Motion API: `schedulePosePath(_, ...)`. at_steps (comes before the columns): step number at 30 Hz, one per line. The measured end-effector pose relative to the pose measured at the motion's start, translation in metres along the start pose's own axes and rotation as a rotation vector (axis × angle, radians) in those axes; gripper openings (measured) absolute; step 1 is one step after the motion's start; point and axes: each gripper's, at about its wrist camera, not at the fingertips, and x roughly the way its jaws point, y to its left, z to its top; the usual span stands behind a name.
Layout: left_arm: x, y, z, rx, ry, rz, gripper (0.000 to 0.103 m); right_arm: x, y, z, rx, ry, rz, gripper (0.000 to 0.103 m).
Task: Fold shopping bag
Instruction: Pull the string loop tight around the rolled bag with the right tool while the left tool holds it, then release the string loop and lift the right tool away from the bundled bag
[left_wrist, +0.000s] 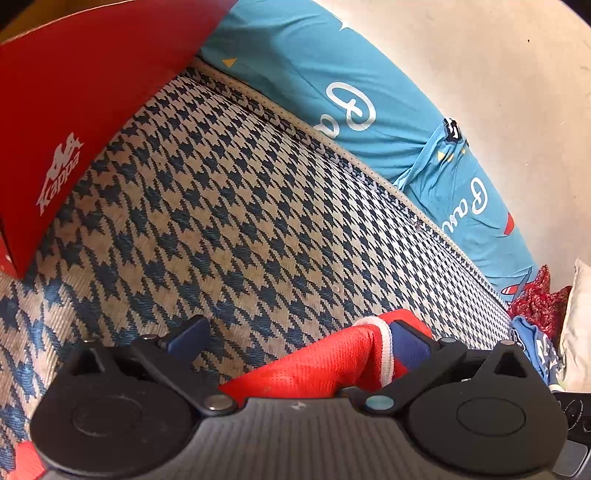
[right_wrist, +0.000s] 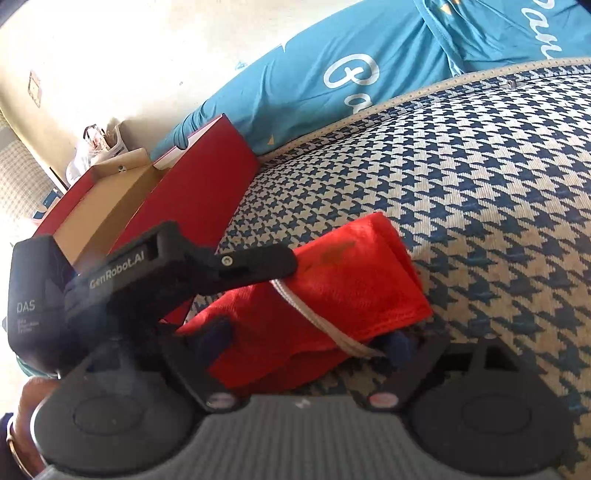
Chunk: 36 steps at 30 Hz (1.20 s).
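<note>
Houndstooth mat (right_wrist: 480, 177) — folded red bag (right_wrist: 332, 295), right tool (right_wrist: 310, 343) spread wide

Surface: a houndstooth mat (left_wrist: 258, 192) in dark blue and cream, edged with a pale dotted trim (right_wrist: 406, 96).
Red box: a red cardboard box (left_wrist: 74, 110) printed "Kappa" in white stands on the mat at its left; the right wrist view shows it open, with a plain brown inside (right_wrist: 107, 206).
Blue fabric: a turquoise cloth (left_wrist: 314, 66) with white script lettering lies along the mat's far edge, against a pale wall (left_wrist: 480, 55).
Far corner: crumpled red patterned fabric (left_wrist: 535, 299) beside a white cushion (left_wrist: 576, 325).
</note>
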Motion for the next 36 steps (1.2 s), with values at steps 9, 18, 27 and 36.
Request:
schedulePosePath(9,-0.004,-0.001,-0.001,0.019,0.006,-0.014,0.103,0.002,0.016,-0.003,-0.101,0.015,0.030,0.098)
schedulePosePath(18,-0.024,-0.005,-0.011,0.082,0.022,-0.022,0.103,-0.010,0.011,-0.009,-0.180,0.055,0.031,0.099)
schedulePosePath(27,-0.037,-0.007,-0.032,0.142,0.009,-0.016,0.103,-0.045,-0.021,-0.019,0.024,0.066,0.125,0.103)
schedulePosePath(36,-0.046,-0.010,-0.044,0.196,0.002,-0.023,0.103,-0.072,-0.053,-0.019,0.238,0.031,0.160,0.102)
